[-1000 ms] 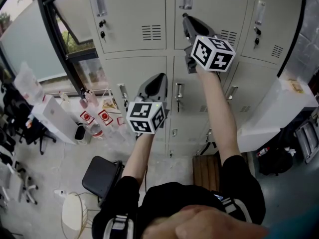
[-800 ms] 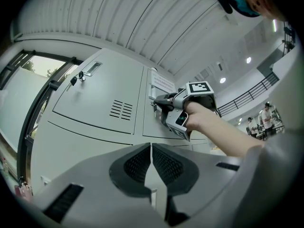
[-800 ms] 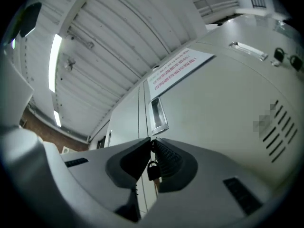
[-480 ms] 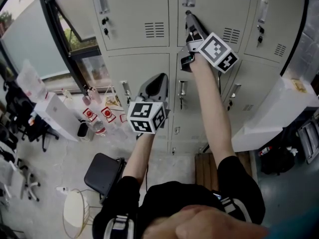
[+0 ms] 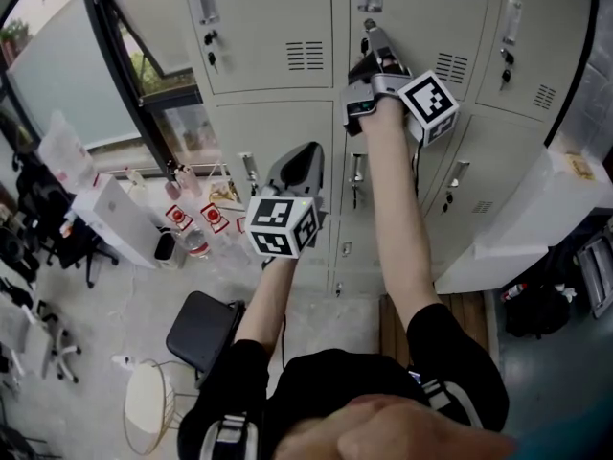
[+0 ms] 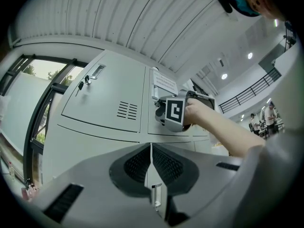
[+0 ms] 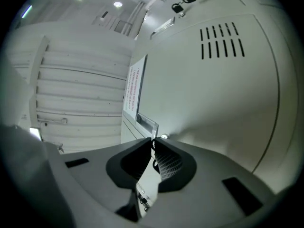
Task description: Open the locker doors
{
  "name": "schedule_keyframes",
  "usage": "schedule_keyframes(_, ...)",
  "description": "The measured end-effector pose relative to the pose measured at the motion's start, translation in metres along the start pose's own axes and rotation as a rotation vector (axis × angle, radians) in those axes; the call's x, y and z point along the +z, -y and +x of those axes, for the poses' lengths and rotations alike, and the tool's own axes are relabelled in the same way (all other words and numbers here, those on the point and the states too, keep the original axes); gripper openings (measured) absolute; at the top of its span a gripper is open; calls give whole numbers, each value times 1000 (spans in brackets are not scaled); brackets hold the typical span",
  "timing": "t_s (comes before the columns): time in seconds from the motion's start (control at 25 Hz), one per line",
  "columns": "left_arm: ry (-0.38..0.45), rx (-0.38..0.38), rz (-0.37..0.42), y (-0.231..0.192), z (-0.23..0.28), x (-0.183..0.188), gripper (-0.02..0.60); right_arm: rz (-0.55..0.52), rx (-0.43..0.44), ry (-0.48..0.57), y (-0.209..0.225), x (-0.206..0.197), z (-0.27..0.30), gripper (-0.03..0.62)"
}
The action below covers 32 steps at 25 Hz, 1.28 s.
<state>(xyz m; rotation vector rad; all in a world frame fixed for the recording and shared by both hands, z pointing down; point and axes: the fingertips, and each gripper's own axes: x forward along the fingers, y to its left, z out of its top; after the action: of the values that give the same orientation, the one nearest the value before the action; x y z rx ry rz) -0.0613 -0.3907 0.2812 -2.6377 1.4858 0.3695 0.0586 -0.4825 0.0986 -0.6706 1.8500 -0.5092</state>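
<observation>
So far no door stands open: every locker door in the head view sits flush in its frame, so the whole task is still ahead of you. You are on the first step of it, at the upper middle locker door. Your right gripper is up at that door's lock, just below the handle recess. Its jaws have just been closing and now stand narrow, pinched on the small key that hangs at the lock, with the key ring showing between the pads. Whether the bolt has let go you cannot tell from here, as the door edge shows no gap.

Your left gripper has its jaws pressed together with nothing between them. It hangs in front of the lower row, apart from the doors, and takes no part yet.

What is left, by my reading: finish the turn of the key, draw this door outward, then do the same for the others. The upper left door has its own keys hanging ready.
</observation>
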Motion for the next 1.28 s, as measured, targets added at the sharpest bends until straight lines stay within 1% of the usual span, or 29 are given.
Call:
schedule_keyframes(0.12,-2,1,4,0,-1,0,11,79,7,31,2,0,-1,32)
schedule_keyframes(0.24,-7,0,6,-1,-2,-1,11,194,21,63,4,-1,-2,28)
schedule_keyframes(0.4,-14,-3,8,0,-4,-3,11,300,19,118,8,-1,-5,28)
schedule_keyframes(0.52,-21,-1,11,-1,-5,-3,11,383,36,157,12,0,-6,26)
schedule_keyframes(0.6,-24,0,13,-1,-6,-3,11,416,46,171,13,-1,-6,26)
schedule_keyframes(1.0,-21,-7,25,1,-8,1,11,398,75,160,10,-2,-9,28)
schedule_keyframes(1.28,-11,-28,23,8,-1,6,11,308,116,93,3,-1,-11,28)
